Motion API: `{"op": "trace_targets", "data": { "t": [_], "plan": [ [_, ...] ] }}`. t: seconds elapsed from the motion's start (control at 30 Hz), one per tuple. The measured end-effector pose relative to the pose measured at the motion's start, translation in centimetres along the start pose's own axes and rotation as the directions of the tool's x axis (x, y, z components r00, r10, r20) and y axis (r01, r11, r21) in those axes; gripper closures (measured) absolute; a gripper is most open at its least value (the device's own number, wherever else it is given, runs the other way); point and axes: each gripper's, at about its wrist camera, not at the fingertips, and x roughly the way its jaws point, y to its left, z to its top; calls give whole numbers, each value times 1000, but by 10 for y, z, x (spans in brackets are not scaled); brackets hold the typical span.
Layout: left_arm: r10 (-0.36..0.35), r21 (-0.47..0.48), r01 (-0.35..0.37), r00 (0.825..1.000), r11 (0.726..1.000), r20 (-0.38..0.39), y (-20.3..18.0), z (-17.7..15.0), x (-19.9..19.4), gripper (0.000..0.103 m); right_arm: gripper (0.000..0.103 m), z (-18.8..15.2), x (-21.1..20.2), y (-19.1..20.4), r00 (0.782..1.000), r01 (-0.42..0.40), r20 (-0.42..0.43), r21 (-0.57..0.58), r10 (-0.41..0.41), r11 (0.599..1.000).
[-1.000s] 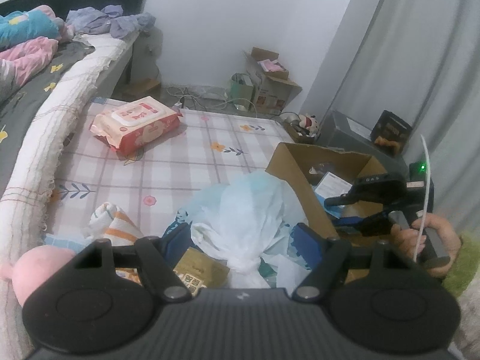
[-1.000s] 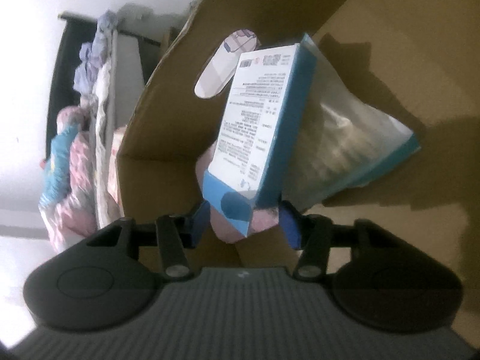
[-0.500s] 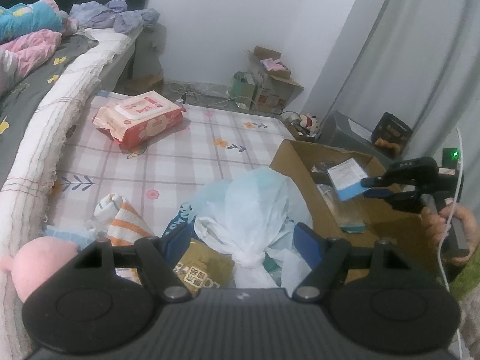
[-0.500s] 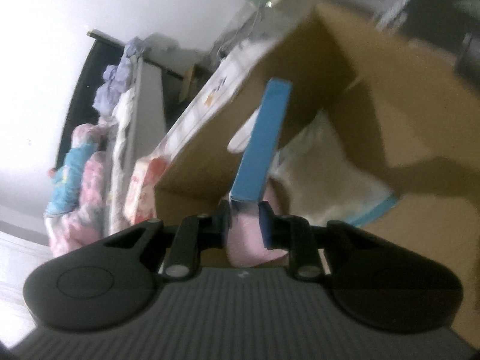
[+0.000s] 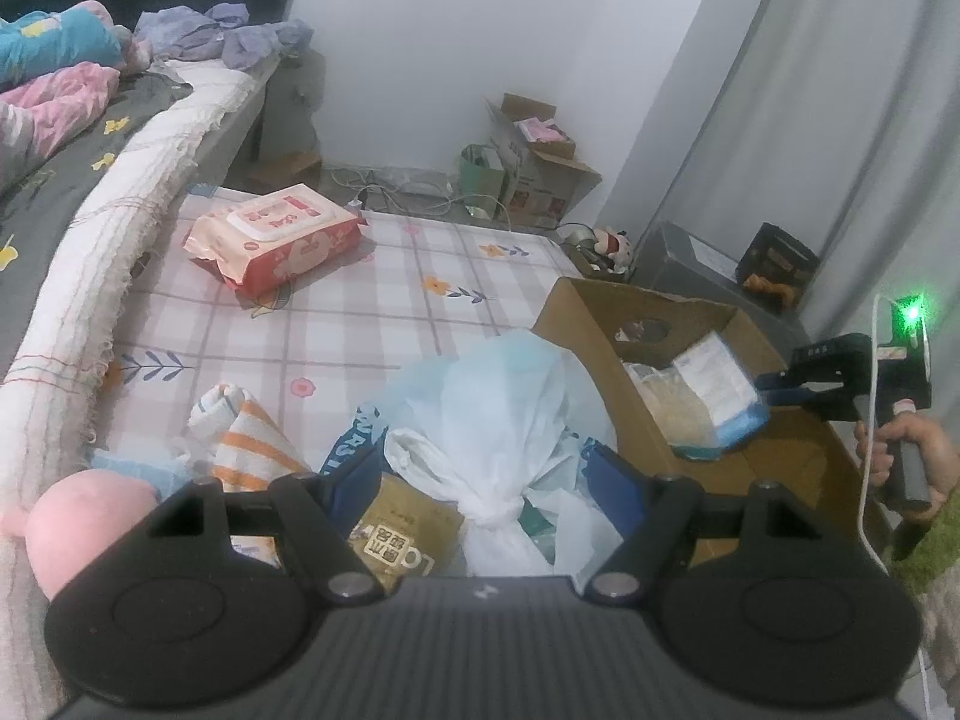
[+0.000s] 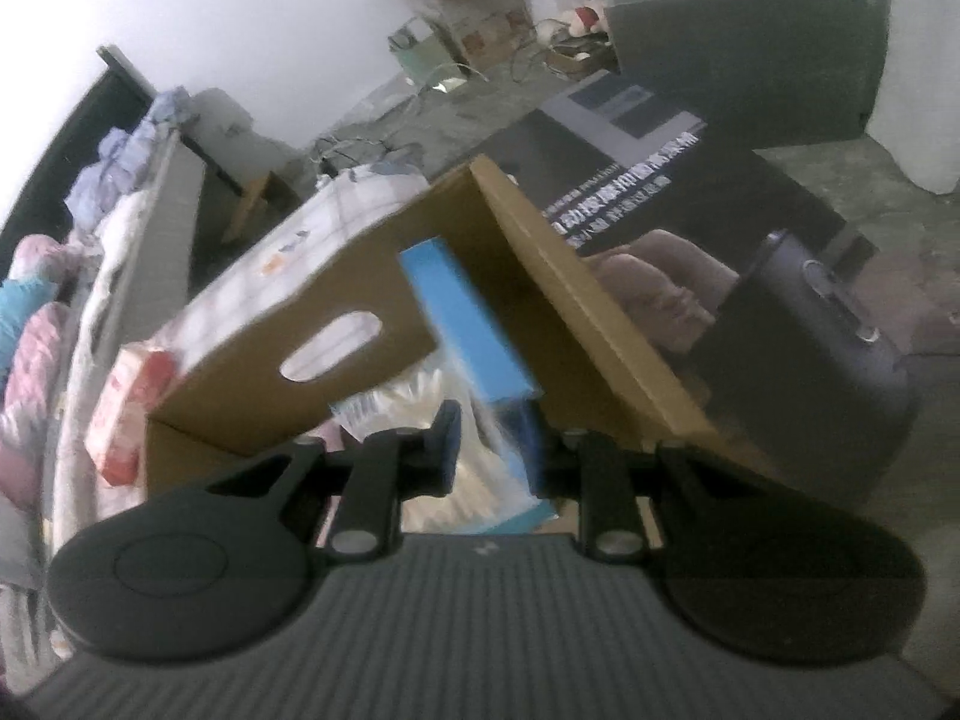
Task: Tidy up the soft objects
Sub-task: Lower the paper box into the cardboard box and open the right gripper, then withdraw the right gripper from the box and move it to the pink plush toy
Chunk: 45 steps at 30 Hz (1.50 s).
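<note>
Over the cardboard box point(image 5: 606, 324), at three o'clock from the idle, spread-jawed left gripper point(image 5: 486, 468) straddling the knotted plastic bag point(image 5: 498, 396): right gripper point(image 6: 489, 441) clenched on the blue-and-white packet point(image 6: 474, 324), long axis toward twelve o'clock.

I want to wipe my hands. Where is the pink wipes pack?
In the left wrist view the pink wipes pack lies on the checked sheet, upper left, beside the bed and apart from the cardboard box.

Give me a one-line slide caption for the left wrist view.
Open left gripper over a knotted plastic bag while the right gripper lifts a blue packet from the cardboard box.
</note>
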Motion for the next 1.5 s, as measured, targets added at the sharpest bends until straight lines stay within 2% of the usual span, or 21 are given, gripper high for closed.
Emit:
{"op": "trace_targets", "data": {
  "t": [0.1, 0.37, 0.47, 0.57, 0.7, 0.83, 0.9, 1.03, 1.27, 1.37, 1.5],
  "plan": [
    [0, 1, 0, 1000, 1000, -1, 0, 0, 0, 26, 77, -3, -2, 0, 1000, 14, 16, -24, -14, 1000],
    [-1, 3, 1, 1000, 1000, -2, 0, -1, -1, 26, 77, -6, -3, 5, 1000, 5, 22, -56, -4, 998],
    [1, 4, -1, 1000, 1000, -3, 0, -1, -1, 26, 77, -5, 3, 16, 999, 22, 32, -101, -19, 995],
    [0, -1, 0, 1000, 1000, -10, 2, -3, 0, 26, 77, -2, 13, 34, 995, 85, 65, -190, -74, 978],
    [2, -6, -2, 1000, 1000, -16, 6, -4, 0, 26, 77, -3, 42, 50, 969, 244, 119, -316, -216, 917],
    [6, -10, -6, 1000, 1000, -20, 11, -4, 2, 26, 77, -10, 67, 56, 955, 297, 112, -376, -275, 878],
    [8, -16, -8, 1000, 1000, -26, 14, -3, 4, 26, 76, -12, 77, 55, 960, 279, 84, -372, -267, 885],
    [13, -18, -14, 999, 1000, -34, 17, -3, 6, 26, 76, -16, 92, 46, 976, 209, -1, -302, -219, 930],
    [5, -30, -7, 999, 1000, -36, 22, -3, 8, 26, 76, -12, 89, 44, 990, 114, -51, -238, -130, 964],
    [3, -27, -4, 999, 1000, -38, 22, -3, 7, 25, 76, -6, 79, 38, 995, 67, -64, -173, -80, 983],
    [15, -24, -15, 999, 1000, -31, 24, -5, 2, 20, 74, 3, 39, 36, 1000, -14, -28, -110, 11, 994]
  ]
}}
